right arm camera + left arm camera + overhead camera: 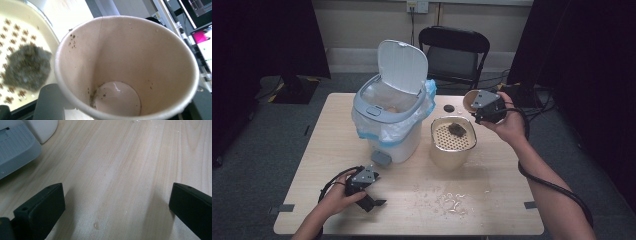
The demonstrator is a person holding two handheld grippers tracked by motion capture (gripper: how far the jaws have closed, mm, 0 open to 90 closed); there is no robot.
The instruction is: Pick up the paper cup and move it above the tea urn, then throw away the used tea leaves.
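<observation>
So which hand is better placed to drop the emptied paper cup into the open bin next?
Right. The right gripper already holds the paper cup, raised beside the strainer and near the bin. The left gripper rests open on the table.

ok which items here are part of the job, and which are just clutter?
In play: right gripper, paper cup, strainer basket, wet clump, lidded bin.
Clutter: left gripper, small dark disc, folding chair, spilled bits.

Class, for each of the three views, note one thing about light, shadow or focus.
High view: dim, dark surroundings, table evenly lit. Left gripper view: soft jaw shadows on sharp wood grain. Right gripper view: paper cup sharp, glint on its bottom; dark clump on the strainer blurred.
</observation>
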